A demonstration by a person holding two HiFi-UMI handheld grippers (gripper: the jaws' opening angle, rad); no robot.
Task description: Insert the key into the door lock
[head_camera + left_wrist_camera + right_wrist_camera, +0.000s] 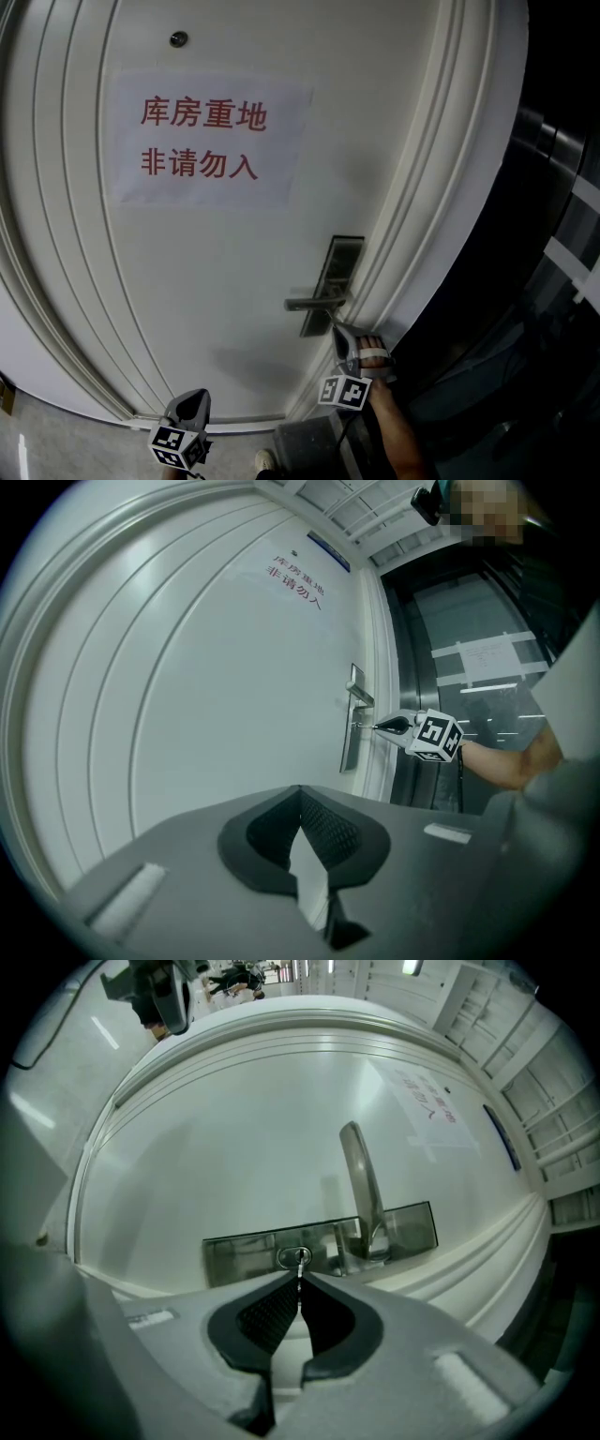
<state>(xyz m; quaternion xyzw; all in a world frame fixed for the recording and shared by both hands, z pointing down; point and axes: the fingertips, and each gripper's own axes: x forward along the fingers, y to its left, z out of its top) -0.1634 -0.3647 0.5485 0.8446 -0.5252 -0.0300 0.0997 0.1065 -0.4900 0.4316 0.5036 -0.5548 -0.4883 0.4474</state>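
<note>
Slim silvery key (300, 1266) at oval keyhole (286, 1258)

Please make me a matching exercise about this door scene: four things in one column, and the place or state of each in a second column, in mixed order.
1 paper sign
2 key
3 lever handle
4 left gripper

A shut, holds nothing
B on the lock plate
C high on the door, red print
D in the right gripper, tip at the keyhole

Pairs: 1-C, 2-D, 3-B, 4-A
</note>
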